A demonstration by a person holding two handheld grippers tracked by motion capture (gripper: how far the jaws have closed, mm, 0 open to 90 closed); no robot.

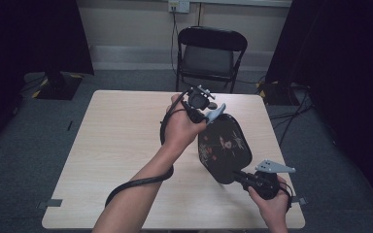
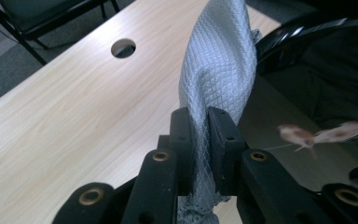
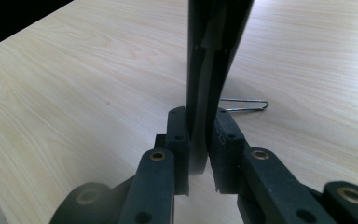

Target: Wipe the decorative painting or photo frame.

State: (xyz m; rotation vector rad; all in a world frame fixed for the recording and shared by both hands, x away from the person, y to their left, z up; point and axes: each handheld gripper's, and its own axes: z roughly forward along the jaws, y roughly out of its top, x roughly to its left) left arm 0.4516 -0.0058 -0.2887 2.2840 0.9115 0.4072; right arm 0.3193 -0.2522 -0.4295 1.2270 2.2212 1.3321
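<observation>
A glossy black tray [image 1: 224, 145] with a red and white flower design stands tilted above the wooden table [image 1: 121, 145]. My right gripper [image 1: 245, 177] is shut on its near rim, and in the right gripper view the tray edge [image 3: 205, 84] rises between the closed jaws [image 3: 199, 149]. My left gripper [image 1: 208, 114] is shut on a grey waffle-weave cloth [image 1: 214, 112], held at the tray's far upper edge. In the left gripper view the cloth [image 2: 219, 70] hangs up out of the jaws [image 2: 199, 144] beside the tray's shiny face [image 2: 317, 84].
A black folding chair [image 1: 210, 56] stands behind the table. The tabletop has a round cable hole [image 2: 123, 47]. A thin wire loop [image 3: 247, 106] lies on the wood past the tray edge. Black curtains flank both sides.
</observation>
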